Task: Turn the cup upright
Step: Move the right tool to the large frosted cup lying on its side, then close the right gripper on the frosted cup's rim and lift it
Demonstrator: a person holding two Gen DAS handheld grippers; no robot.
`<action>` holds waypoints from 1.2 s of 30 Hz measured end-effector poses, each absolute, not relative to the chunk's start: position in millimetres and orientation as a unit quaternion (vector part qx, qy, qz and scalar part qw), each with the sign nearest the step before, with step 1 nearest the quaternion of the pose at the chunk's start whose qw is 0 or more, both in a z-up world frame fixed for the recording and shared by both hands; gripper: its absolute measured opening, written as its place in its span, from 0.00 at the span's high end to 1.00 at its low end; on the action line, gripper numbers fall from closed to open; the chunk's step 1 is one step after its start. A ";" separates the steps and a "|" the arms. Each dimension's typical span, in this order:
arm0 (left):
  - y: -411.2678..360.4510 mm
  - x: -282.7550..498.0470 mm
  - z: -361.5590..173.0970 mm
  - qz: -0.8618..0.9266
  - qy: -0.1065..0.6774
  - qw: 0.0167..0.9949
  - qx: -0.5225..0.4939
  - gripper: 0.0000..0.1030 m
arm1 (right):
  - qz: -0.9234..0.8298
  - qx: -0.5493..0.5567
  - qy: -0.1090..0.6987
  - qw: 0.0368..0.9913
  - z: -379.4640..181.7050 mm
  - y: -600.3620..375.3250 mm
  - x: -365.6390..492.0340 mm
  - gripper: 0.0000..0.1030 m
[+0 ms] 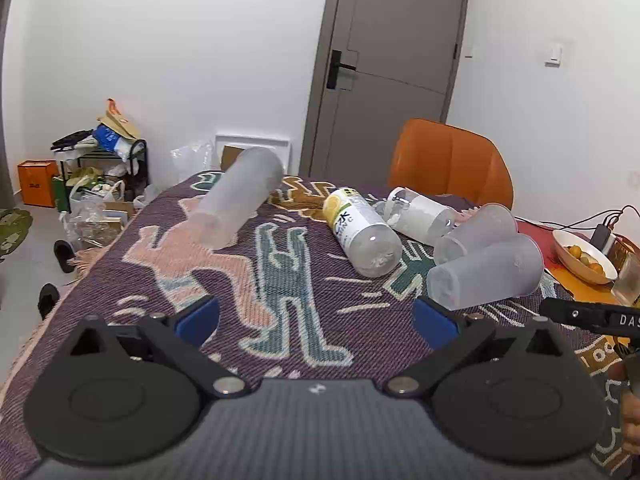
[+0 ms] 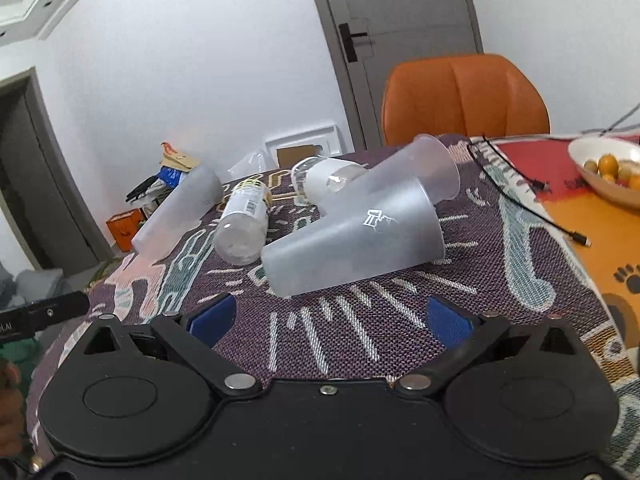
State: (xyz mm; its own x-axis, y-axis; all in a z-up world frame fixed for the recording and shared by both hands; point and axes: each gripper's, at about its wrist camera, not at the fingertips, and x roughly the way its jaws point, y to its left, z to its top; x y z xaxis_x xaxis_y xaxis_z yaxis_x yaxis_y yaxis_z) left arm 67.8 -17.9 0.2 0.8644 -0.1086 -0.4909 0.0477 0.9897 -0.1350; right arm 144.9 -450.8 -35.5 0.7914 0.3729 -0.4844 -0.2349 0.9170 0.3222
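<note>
Three frosted plastic cups lie on their sides on the patterned cloth [image 1: 280, 280]. One cup [image 1: 240, 200] lies far left; it also shows in the right wrist view [image 2: 176, 212]. Two cups lie together at the right: the near cup [image 1: 486, 270] [image 2: 356, 236] with a white logo, and a cup behind it [image 1: 476, 228] [image 2: 416, 168]. My left gripper [image 1: 316, 320] is open and empty, short of the cups. My right gripper [image 2: 330, 316] is open and empty, just in front of the near cup's base.
Two plastic bottles [image 1: 360, 232] [image 1: 420, 214] lie on their sides between the cups. A bowl of oranges [image 2: 608, 168] and black cables [image 2: 520, 184] sit at the right. An orange chair [image 2: 464, 96] stands behind the table. Clutter stands on the floor at left [image 1: 100, 168].
</note>
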 end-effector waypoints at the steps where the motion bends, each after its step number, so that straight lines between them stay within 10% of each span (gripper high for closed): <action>1: -19.7 71.7 -0.4 -0.042 0.258 0.963 -0.057 0.01 | 0.162 0.134 0.282 0.936 -37.4 -452.2 148.4 0.00; 36: -27.7 169.3 -16.1 -0.047 0.300 0.950 -0.071 0.03 | 0.027 0.445 0.345 0.826 -81.2 -458.0 252.7 0.00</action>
State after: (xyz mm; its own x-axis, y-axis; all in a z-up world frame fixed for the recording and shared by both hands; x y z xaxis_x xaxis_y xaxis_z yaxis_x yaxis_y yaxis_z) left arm 169.3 -27.7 -16.1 0.8158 -0.1315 -0.5632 0.0459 0.9855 -0.1636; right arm 252.7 -458.0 -81.2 0.7606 0.3511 -0.5461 0.2626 0.6029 0.7534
